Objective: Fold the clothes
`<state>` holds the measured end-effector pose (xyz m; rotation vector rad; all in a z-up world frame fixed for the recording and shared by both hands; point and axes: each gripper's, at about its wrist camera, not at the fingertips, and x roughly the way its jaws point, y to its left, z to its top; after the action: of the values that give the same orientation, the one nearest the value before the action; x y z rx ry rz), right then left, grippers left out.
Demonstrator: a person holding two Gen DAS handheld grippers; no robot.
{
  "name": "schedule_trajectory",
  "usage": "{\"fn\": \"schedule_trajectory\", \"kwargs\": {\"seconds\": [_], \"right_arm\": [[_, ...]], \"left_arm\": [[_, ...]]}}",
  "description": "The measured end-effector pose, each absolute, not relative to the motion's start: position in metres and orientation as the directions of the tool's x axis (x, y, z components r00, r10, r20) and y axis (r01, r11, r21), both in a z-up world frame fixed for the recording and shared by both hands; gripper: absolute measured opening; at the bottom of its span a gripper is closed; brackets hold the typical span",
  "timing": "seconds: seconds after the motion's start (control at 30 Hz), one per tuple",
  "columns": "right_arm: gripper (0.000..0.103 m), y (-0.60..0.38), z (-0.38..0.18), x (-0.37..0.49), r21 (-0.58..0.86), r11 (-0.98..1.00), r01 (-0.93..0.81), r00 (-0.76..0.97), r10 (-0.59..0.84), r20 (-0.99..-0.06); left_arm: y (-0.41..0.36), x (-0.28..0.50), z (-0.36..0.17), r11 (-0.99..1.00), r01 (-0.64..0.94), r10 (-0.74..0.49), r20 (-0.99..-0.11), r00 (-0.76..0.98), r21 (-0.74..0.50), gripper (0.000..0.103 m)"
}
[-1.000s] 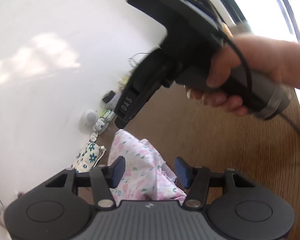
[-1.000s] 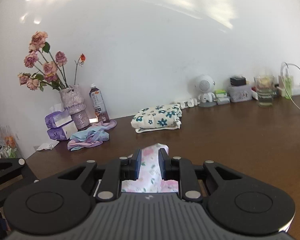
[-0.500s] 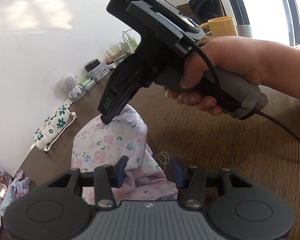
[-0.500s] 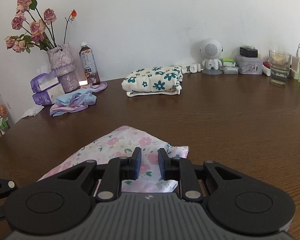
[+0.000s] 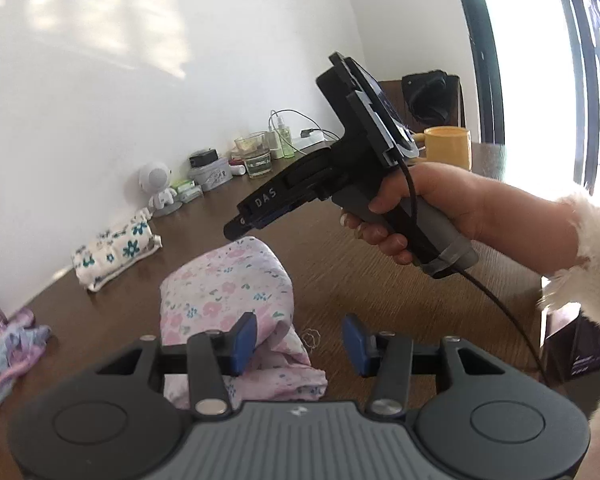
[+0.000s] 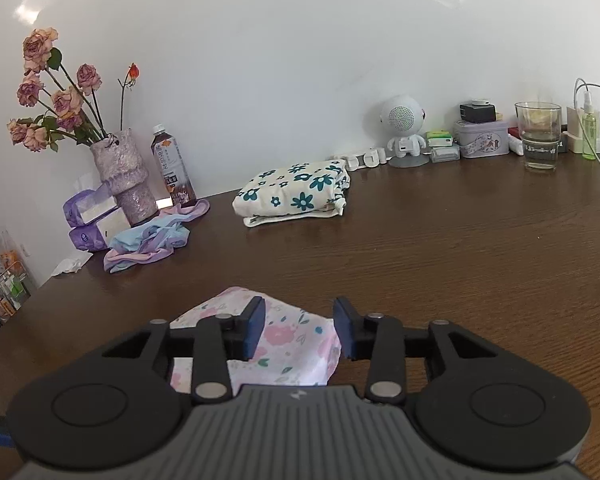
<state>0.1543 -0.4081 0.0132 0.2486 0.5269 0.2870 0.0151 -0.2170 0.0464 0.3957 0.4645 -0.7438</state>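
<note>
Black grippers [image 5: 300, 340] — blue-padded jaws, "DAS" lettering, black cable [image 5: 500, 300], fluffy white sleeve [image 5: 588, 240]

Brown wooden table [image 6: 460, 248], pink floral garment [image 5: 228, 292], folded blue-flowered cloth [image 6: 296, 192], vase [image 6: 122, 176]

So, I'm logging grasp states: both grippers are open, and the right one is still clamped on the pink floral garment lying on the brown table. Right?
Not quite. The right wrist view shows the right gripper open, its pads apart above the pink floral garment, no longer clamped on it. The rest holds: the left gripper is open too, and the garment lies on the brown table.
</note>
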Motion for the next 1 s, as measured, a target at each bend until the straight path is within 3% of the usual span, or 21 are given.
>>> {"fn": "schedule_trajectory", "kwargs": {"seconds": [0.17,0.27,0.37,0.43,0.47,0.5,0.53,0.73,0.87,1.0], "right_arm": [[0.045,-0.406,0.009,0.191,0.361,0.898,-0.252,0.77,0.412,-0.488],[0.043,-0.403,0.001,0.207,0.408,0.874,-0.264,0.711,0.462,-0.53],[0.031,-0.403,-0.004,0.207,0.426,0.869,-0.252,0.685,0.471,-0.557],[0.028,-0.406,-0.006,0.2,0.431,0.869,-0.242,0.687,0.467,-0.556],[0.025,-0.407,-0.006,0.198,0.434,0.869,-0.238,0.688,0.466,-0.556],[0.024,-0.408,-0.007,0.195,0.436,0.87,-0.23,0.692,0.461,-0.555],[0.023,-0.409,-0.007,0.192,0.434,0.873,-0.221,0.697,0.453,-0.556],[0.023,-0.406,-0.006,0.182,0.407,0.888,-0.215,0.717,0.427,-0.551],[0.024,-0.411,0.001,0.169,0.407,0.889,-0.21,0.753,0.413,-0.513],[0.032,-0.429,0.016,0.16,0.42,0.883,-0.21,0.792,0.405,-0.457]], "left_arm": [[-0.195,0.028,0.037,0.722,0.681,-0.614,-0.57,0.546,-0.125,0.049],[-0.194,0.044,0.027,0.762,0.614,-0.609,-0.548,0.574,-0.204,0.052],[-0.196,0.056,0.022,0.758,0.605,-0.631,-0.513,0.582,-0.245,0.051],[-0.202,0.064,0.019,0.755,0.61,-0.634,-0.502,0.588,-0.239,0.047],[-0.206,0.064,0.018,0.749,0.626,-0.636,-0.504,0.584,-0.219,0.033],[-0.211,0.064,0.017,0.741,0.641,-0.638,-0.508,0.579,-0.199,0.01],[-0.215,0.064,0.016,0.733,0.657,-0.639,-0.511,0.575,-0.178,0.002],[-0.234,0.053,0.002,0.688,0.722,-0.608,-0.6,0.52,-0.072,0.004],[-0.219,0.047,0.008,0.687,0.72,-0.615,-0.605,0.507,-0.095,0.037],[-0.184,0.045,0.024,0.711,0.682,-0.635,-0.573,0.518,-0.171,0.047]]}}
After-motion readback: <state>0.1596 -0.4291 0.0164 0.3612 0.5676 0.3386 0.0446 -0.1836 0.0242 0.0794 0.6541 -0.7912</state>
